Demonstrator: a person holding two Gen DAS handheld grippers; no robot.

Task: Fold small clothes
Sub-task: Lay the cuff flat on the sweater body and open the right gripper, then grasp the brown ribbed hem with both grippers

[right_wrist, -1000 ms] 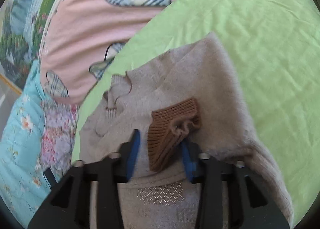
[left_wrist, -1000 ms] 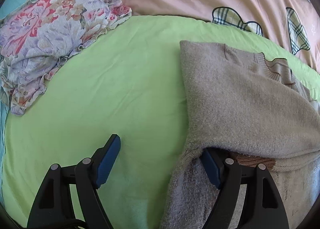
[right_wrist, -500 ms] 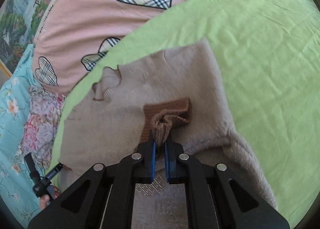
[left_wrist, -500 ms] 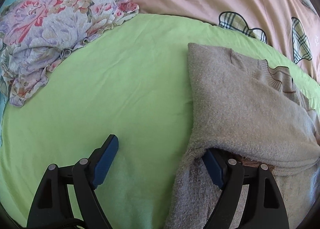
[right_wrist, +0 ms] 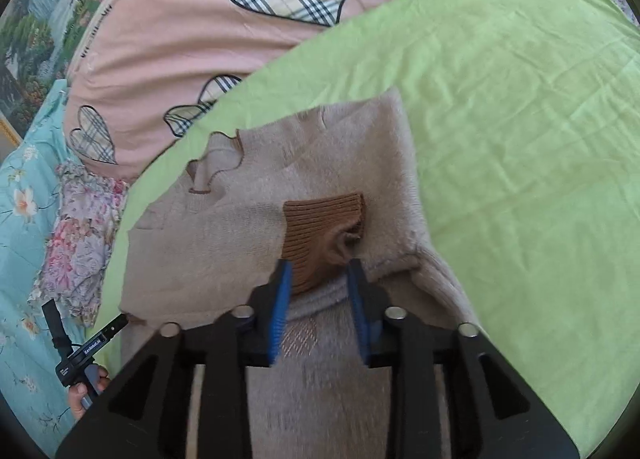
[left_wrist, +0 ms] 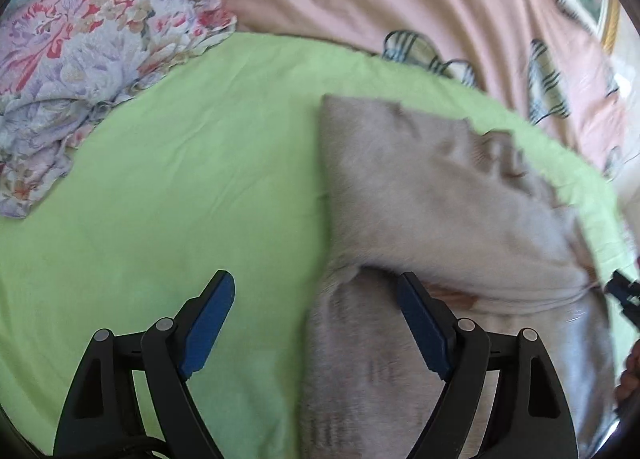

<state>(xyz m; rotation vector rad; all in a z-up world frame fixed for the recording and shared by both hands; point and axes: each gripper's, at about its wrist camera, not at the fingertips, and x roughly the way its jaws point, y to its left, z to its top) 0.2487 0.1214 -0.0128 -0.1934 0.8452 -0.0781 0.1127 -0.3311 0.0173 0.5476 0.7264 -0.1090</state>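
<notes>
From the left wrist view, I'm seeing my left hand-held gripper point(left_wrist: 314, 299) standing wide open and gripping nothing; one blue pad is hovering over the green sheet point(left_wrist: 180, 187), the other over the beige sweater's point(left_wrist: 432, 199) folded edge. The picture is blurring, so I can't say whether that pad is brushing the knit. The sweater is lying on the bed, toward the pink quilt point(left_wrist: 420, 7).

From the right wrist view, my right hand-held gripper point(right_wrist: 318, 273) is opening, the brown ribbed cuff point(right_wrist: 320, 223) sitting between the pads, which are no longer pinching it. The sleeve is lying across the sweater's chest. I'm judging this knit as soft, light, floppy and fuzzy enough not to slip; the firmer ribbed cuffs and hem look like the best places to pinch.
</notes>
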